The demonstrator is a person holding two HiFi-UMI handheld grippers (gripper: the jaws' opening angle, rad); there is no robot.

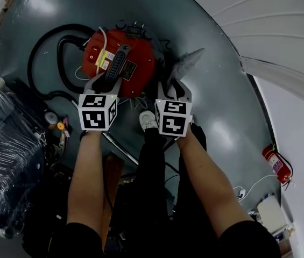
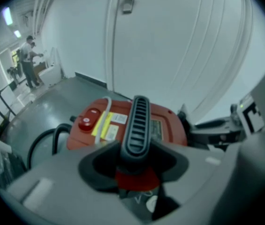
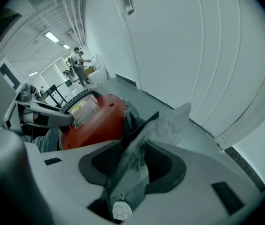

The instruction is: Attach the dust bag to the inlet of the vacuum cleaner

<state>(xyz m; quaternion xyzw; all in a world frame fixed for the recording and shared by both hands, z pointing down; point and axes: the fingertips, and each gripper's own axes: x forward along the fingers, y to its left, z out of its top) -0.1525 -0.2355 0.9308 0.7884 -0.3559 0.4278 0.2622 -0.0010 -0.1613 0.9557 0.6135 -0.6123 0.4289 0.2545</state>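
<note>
The red vacuum cleaner (image 1: 138, 63) stands on the grey floor, its black ribbed carry handle (image 1: 118, 62) on top. My left gripper (image 1: 107, 83) straddles the near end of that handle (image 2: 138, 121); the jaws look open round it, with no clear press of the pads. My right gripper (image 1: 174, 86) is just right of the vacuum, shut on the grey dust bag (image 1: 187, 62). The bag (image 3: 167, 123) rises from between the jaws and leans toward the red body (image 3: 92, 123). The inlet is not visible in any view.
A black hose (image 1: 48, 63) loops on the floor left of the vacuum. A plastic-wrapped bundle (image 1: 4, 144) and small clutter lie at the left. White curved wall panels (image 1: 281, 31) stand beyond, with a red fire extinguisher (image 1: 277, 164) at the right. My shoe (image 1: 147, 120) is between the grippers.
</note>
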